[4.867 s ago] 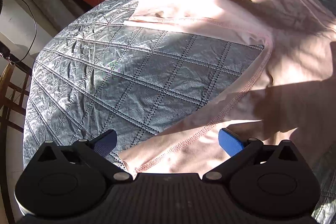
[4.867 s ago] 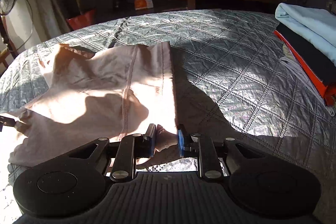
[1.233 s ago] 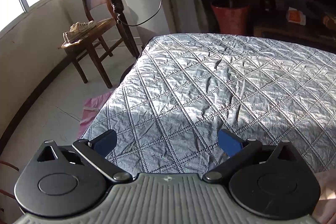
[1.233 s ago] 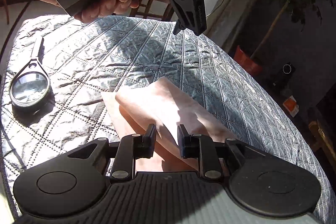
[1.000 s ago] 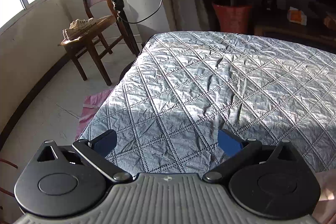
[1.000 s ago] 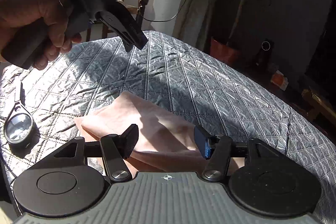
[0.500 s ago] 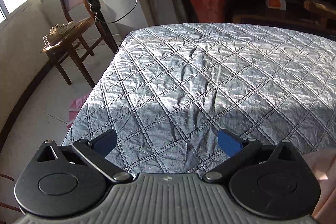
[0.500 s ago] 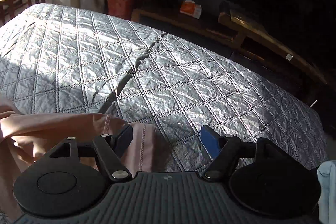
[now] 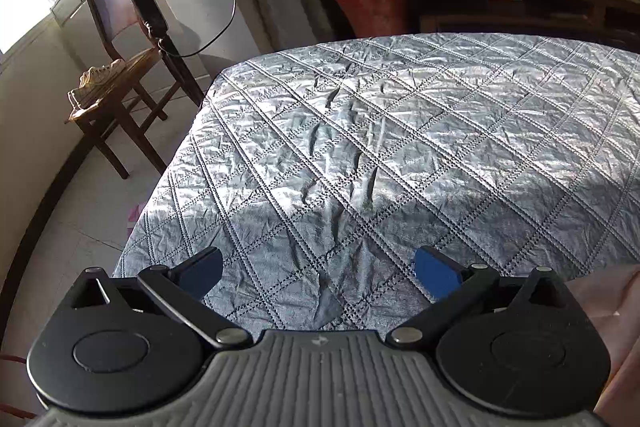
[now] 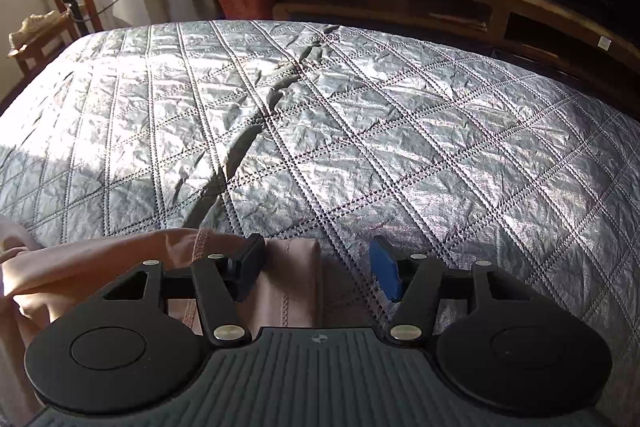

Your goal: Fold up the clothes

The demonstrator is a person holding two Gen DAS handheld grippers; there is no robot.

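Quilt (image 9: 400, 131) alone left; pink garment (image 10: 292, 279) (folded) shows right.

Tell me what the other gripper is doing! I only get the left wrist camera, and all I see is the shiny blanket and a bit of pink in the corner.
Observer: The right gripper is low over the end of the pink garment on the quilt.
Operator: Is it holding the pink thing?
Observer: Not yet. Its jaws are closing with a folded, stitched edge between them, and the blue pad is clear of the cloth.
Operator: Is the rest of it flat?
Observer: No, it lies bunched in rumpled folds off to the left in the right wrist view.
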